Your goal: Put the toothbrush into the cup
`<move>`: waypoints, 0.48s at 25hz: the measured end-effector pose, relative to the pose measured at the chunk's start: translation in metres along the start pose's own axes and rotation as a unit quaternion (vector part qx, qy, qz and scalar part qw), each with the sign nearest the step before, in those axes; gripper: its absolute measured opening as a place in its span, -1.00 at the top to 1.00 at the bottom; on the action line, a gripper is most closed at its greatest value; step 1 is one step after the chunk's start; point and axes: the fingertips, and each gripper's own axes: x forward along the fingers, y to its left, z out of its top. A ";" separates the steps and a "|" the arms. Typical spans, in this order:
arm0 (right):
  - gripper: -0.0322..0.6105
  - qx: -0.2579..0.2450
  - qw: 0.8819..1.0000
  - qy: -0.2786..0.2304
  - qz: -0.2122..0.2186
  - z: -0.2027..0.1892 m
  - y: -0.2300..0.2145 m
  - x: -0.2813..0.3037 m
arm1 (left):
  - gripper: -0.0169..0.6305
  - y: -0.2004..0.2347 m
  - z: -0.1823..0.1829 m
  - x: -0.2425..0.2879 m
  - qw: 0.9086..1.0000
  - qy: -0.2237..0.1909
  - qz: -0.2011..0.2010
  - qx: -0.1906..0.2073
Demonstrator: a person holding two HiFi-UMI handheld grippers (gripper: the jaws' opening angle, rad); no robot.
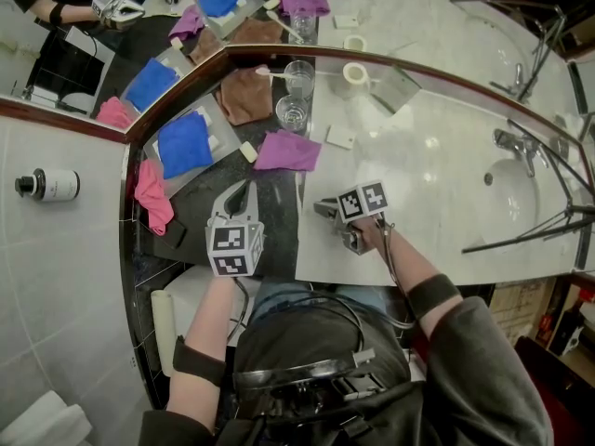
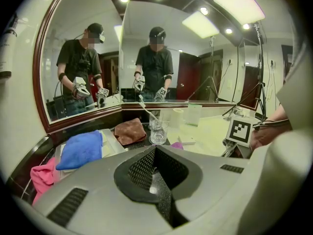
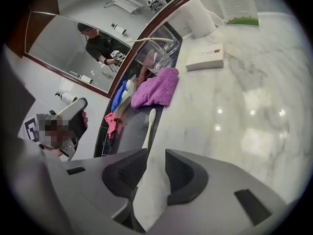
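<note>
A white toothbrush (image 3: 147, 131) lies between the jaws of my right gripper (image 3: 156, 153), its bristle head pointing toward a purple cloth (image 3: 155, 88). The jaws stand apart with a gap beside the handle, so the gripper is open. In the head view the right gripper (image 1: 323, 208) is low over the marble counter's left edge. Two clear glass cups stand at the back, the near cup (image 1: 291, 112) empty and the far cup (image 1: 299, 77) holding another white toothbrush (image 2: 146, 112). My left gripper (image 1: 244, 187) hovers over the dark counter, shut and empty.
A brown cloth (image 1: 244, 96), a blue cloth (image 1: 184, 142) on a tray and a pink cloth (image 1: 153, 198) lie at the left. A small white box (image 1: 339, 137) and a white roll (image 1: 355, 74) sit near the cups. The sink (image 1: 525, 207) and faucet (image 1: 516, 145) are at the right.
</note>
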 end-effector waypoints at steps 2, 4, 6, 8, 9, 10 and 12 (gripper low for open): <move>0.47 0.001 1.000 -0.002 0.002 0.001 0.001 0.000 | 0.95 0.000 0.000 0.001 1.000 0.001 0.000 -0.001; 0.47 -0.001 1.000 -0.001 0.003 0.002 0.002 0.000 | 0.95 0.000 -0.001 0.001 1.000 0.004 0.000 -0.002; 0.48 -0.003 1.000 -0.001 0.006 0.003 0.003 0.001 | 0.95 0.000 -0.001 0.002 1.000 0.004 0.000 -0.002; 0.48 -0.006 1.000 -0.002 0.010 0.004 0.005 0.000 | 0.95 -0.001 -0.002 0.002 1.000 0.004 -0.001 -0.004; 0.48 -0.007 1.000 -0.003 0.012 0.004 0.006 -0.001 | 0.95 -0.001 -0.002 0.002 1.000 0.005 -0.001 -0.007; 0.48 -0.007 1.000 -0.004 0.014 0.004 0.007 -0.002 | 0.95 -0.002 -0.001 0.002 1.000 0.004 -0.001 -0.009; 0.49 -0.011 1.000 -0.007 0.019 0.006 0.010 -0.006 | 0.95 -0.004 0.001 0.003 1.000 0.001 -0.003 -0.013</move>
